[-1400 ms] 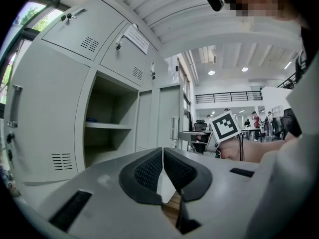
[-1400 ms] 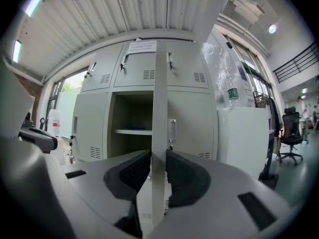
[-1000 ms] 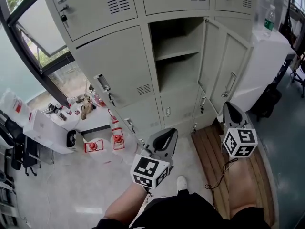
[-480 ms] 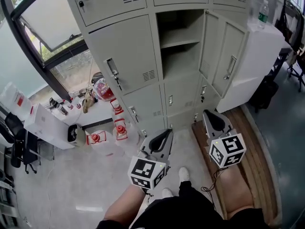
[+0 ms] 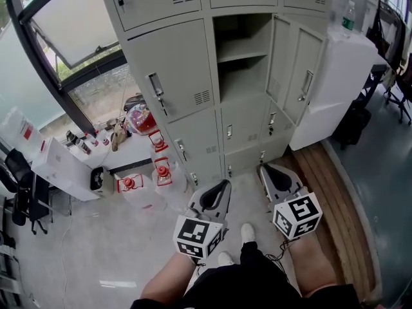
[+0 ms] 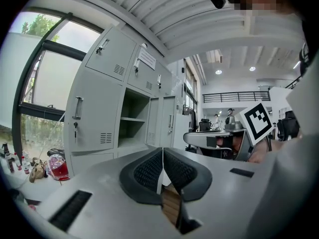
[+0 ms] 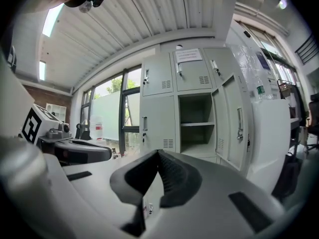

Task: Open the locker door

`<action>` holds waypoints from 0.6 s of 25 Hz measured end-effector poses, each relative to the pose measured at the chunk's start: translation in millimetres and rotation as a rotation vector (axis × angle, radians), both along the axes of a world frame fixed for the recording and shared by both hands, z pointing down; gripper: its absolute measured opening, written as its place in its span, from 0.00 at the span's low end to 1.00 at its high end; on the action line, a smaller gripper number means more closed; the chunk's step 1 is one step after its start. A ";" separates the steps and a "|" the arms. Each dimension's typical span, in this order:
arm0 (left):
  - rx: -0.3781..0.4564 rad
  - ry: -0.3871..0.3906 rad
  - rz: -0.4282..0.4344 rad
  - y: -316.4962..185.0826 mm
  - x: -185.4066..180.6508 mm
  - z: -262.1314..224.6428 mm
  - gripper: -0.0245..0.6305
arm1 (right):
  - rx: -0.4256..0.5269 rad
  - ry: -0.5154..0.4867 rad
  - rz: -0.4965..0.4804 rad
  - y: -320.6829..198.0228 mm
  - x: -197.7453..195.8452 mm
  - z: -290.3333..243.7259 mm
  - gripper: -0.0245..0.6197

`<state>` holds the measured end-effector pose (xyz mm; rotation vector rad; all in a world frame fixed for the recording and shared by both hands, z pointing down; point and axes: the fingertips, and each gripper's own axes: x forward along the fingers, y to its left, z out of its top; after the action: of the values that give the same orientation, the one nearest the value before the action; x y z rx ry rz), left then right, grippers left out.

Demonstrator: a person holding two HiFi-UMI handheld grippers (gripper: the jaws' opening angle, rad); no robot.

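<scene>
Locker door (image 5: 293, 69): open. We find it swung out to the right of its compartment (image 5: 241, 82), in the middle column of the grey locker bank. One shelf (image 5: 239, 49) crosses the compartment about halfway up. The neighbouring doors in the bank are closed.

Left gripper (image 5: 222, 187): held low in front of the lockers, above the pale floor (image 5: 96, 250) and well apart from the door. Its jaws are pressed together, pad against pad, and hold nothing.

Right gripper (image 5: 269, 171): just right of the left one, near the edge of the wooden boards (image 5: 325, 172), also clear of the door. Its jaws are likewise closed on nothing.

Surroundings: we see red lanterns (image 5: 162, 172) on the floor left of the lockers. A white cabinet (image 5: 341, 76) stands to their right with a bottle (image 5: 348, 15) on top.
</scene>
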<state>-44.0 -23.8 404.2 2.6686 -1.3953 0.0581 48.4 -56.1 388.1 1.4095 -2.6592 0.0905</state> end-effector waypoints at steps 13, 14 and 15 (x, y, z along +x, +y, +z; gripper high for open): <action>0.014 -0.010 0.006 11.3 -3.2 -3.9 0.07 | -0.008 0.005 -0.041 22.4 -17.0 7.5 0.12; 0.015 -0.009 0.007 10.8 -3.0 -4.2 0.07 | -0.009 0.007 -0.043 22.8 -17.7 8.3 0.12; 0.015 -0.009 0.009 10.7 -2.5 -4.1 0.07 | -0.011 0.007 -0.043 23.1 -17.8 9.1 0.12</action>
<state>-46.6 -13.1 400.2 2.6901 -1.3917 0.0610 30.6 -33.0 397.1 1.3461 -2.6776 0.0961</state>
